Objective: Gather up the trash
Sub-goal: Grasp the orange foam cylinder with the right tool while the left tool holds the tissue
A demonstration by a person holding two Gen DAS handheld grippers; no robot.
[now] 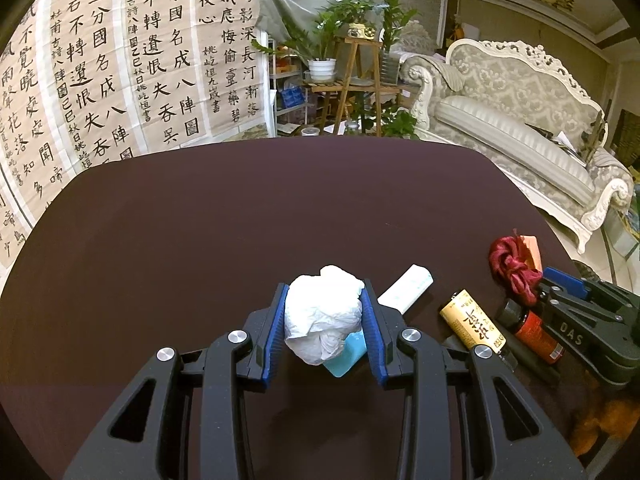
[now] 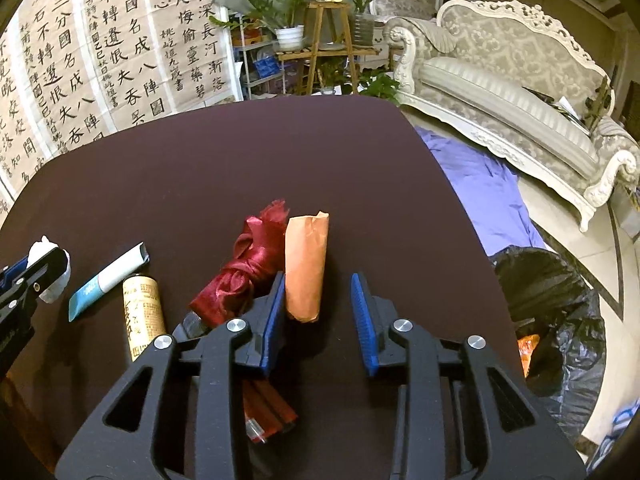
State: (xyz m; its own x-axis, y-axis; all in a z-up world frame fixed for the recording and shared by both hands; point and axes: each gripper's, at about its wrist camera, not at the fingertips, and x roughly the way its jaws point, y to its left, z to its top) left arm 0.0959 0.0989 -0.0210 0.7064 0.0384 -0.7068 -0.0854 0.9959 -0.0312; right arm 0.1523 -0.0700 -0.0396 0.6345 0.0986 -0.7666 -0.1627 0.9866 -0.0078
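My left gripper (image 1: pixel 324 312) is shut on a crumpled white tissue wad (image 1: pixel 324 316) just above the dark table (image 1: pixel 200 240). A white tube with a teal end (image 1: pixel 406 288) lies under its right finger. In the right wrist view my right gripper (image 2: pixel 320 304) stands open. A rolled orange paper (image 2: pixel 306 264) lies on the table against the inside of the left finger, with a gap to the right one. A knotted red satin cloth (image 2: pixel 236 276) lies just left of the gripper. Further left is a yellow labelled bottle (image 2: pixel 142 312).
A red bottle with a black cap (image 1: pixel 532 332) lies under the right gripper. Off the table's right edge, a black trash bag (image 2: pixel 552 312) stands open on the floor beside a purple cloth (image 2: pixel 480 188). A pale sofa (image 2: pixel 520 92) is beyond.
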